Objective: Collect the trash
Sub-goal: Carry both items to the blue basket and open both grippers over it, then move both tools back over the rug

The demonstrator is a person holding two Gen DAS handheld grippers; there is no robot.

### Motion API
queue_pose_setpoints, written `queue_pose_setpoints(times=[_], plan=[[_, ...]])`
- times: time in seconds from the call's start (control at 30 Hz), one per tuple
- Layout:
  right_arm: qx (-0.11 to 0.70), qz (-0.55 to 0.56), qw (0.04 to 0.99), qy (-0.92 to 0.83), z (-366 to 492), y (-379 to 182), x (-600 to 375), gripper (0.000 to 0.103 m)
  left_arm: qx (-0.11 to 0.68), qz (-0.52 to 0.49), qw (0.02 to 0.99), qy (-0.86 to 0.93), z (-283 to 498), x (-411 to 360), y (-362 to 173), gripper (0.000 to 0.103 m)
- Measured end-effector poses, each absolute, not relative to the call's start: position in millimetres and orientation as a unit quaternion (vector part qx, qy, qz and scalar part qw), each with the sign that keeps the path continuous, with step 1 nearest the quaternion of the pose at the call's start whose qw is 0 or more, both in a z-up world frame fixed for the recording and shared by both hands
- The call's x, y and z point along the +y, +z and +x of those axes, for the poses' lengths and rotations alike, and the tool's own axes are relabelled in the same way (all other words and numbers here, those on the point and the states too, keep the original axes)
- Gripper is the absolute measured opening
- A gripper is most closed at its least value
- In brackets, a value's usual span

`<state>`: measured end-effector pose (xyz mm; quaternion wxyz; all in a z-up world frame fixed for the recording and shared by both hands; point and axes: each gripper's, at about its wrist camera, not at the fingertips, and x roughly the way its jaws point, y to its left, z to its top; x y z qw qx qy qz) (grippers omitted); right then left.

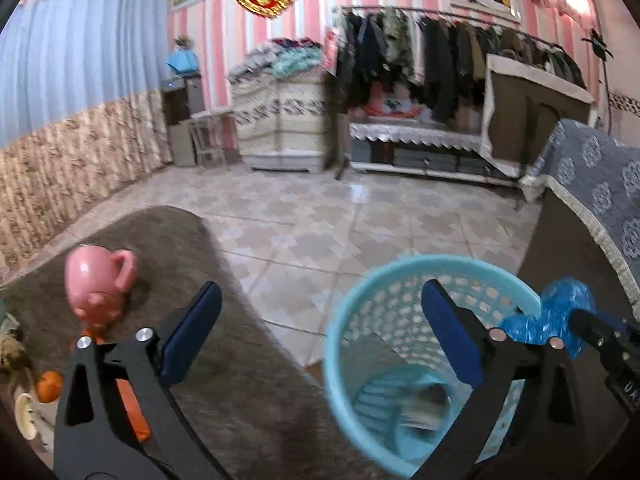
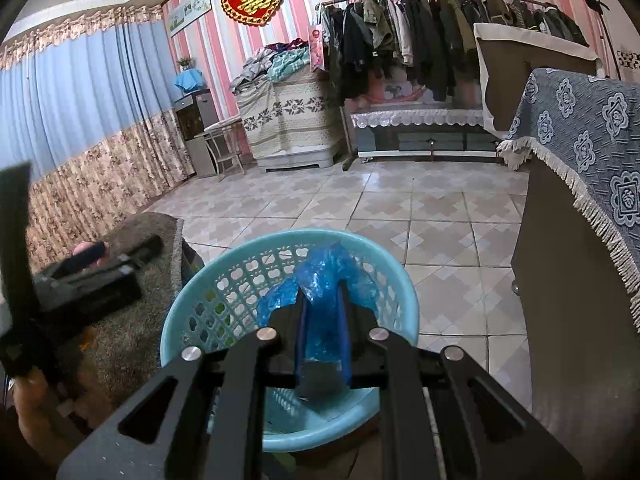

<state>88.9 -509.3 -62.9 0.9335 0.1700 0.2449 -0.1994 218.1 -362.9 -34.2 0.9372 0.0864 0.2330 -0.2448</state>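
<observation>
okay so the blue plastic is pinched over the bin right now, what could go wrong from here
The crumpled blue plastic wrapper, clamped in the right gripper, hangs near the far rim of the light blue lattice plastic basket; released there, it may land outside. Thin film could also cling to the pads. The open left gripper hangs at the basket too, so the two might bump.

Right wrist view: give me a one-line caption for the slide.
Right gripper, jaws shut on a crumpled blue plastic bag, holds it over the open light-blue basket on the tiled floor.

Blue plastic bag (image 2: pixel 320 276) over basket (image 2: pixel 224 280)
</observation>
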Motion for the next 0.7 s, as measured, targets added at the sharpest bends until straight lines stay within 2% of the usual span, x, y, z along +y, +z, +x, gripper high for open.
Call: queue_pose_setpoints(times=[0.37, 0.43, 0.47, 0.5, 0.6, 0.7], plan=[[0.252, 0.16, 0.937, -0.182, 108, -71, -492, 0.015, 0.233, 0.052, 0.951, -0.197, 220, -310, -28, 0.098], [0.256, 0.154, 0.937, -0.183, 112, -73, -489, 0.027, 0.231, 0.048, 0.953, -0.192, 218, -302, -27, 0.098], [0.258, 0.15, 0.936, -0.185, 113, -73, -487, 0.048, 0.23, 0.047, 0.953, -0.191, 218, -300, -26, 0.098], [0.255, 0.144, 0.937, -0.191, 113, -72, -484, 0.064, 0.229, 0.044, 0.954, -0.189, 216, -296, -24, 0.098], [0.246, 0.14, 0.94, -0.193, 113, -67, -481, 0.069, 0.225, 0.041, 0.956, -0.184, 212, -290, -20, 0.098], [0.24, 0.139, 0.94, -0.201, 112, -63, -477, 0.083, 0.214, 0.043, 0.96, -0.175, 205, -285, -14, 0.098]])
